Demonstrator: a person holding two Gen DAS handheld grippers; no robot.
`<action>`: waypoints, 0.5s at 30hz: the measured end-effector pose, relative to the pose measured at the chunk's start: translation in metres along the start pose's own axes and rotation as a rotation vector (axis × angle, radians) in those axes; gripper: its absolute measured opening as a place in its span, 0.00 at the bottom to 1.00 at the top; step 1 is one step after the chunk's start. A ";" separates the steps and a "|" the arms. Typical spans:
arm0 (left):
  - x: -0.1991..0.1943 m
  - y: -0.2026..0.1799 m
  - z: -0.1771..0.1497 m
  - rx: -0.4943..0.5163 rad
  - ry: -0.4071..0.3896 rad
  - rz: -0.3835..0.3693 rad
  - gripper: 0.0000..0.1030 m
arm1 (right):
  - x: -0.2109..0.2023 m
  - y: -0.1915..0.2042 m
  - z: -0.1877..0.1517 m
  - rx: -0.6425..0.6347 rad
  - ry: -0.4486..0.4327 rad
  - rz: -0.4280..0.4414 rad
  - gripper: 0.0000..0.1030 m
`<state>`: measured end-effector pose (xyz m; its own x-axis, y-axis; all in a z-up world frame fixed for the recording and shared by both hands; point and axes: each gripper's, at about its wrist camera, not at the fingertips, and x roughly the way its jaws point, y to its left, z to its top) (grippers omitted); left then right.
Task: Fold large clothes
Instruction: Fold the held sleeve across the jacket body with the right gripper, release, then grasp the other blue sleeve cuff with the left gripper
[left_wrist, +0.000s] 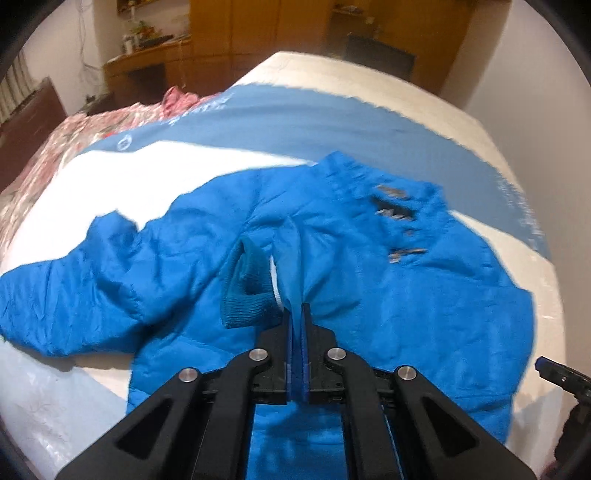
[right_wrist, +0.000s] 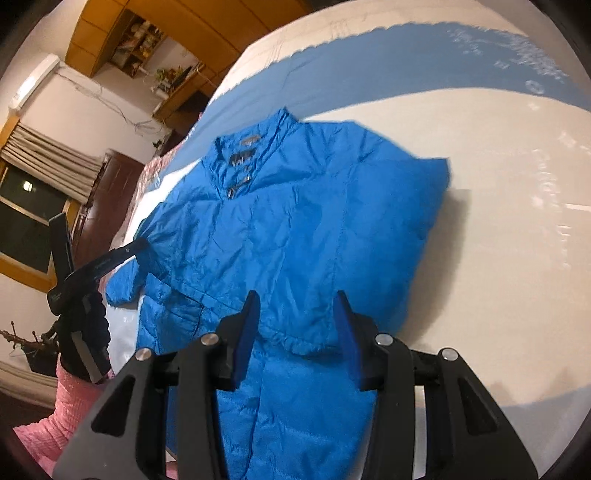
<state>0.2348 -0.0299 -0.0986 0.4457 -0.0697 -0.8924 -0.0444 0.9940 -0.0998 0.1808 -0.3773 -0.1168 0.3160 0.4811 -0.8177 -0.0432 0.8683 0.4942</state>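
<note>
While the left gripper (left_wrist: 295, 314) pinches only a thin edge beside the ribbed cuff (left_wrist: 247, 291) of the bright blue padded jacket (left_wrist: 332, 258), the slick fabric may slip free, since the right gripper (right_wrist: 295, 314) hangs spread and empty.

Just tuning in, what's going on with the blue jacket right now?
A person is folding a blue jacket spread on the bed. The left tool is shut on the end of a sleeve, by its knit cuff, holding it up over the jacket's body. The right tool is open above the hem, gripping nothing.
</note>
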 end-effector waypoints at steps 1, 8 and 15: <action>0.008 0.007 -0.001 0.003 0.019 0.006 0.03 | 0.009 -0.001 0.001 0.004 0.017 -0.025 0.40; 0.056 0.021 -0.016 0.004 0.112 0.042 0.12 | 0.052 -0.020 -0.002 0.054 0.094 -0.107 0.34; 0.012 0.025 -0.005 -0.031 0.026 0.069 0.18 | 0.034 0.010 0.001 0.011 0.063 -0.124 0.36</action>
<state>0.2345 -0.0064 -0.1139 0.4173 -0.0041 -0.9088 -0.1016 0.9935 -0.0512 0.1918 -0.3527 -0.1394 0.2580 0.3772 -0.8895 0.0027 0.9204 0.3911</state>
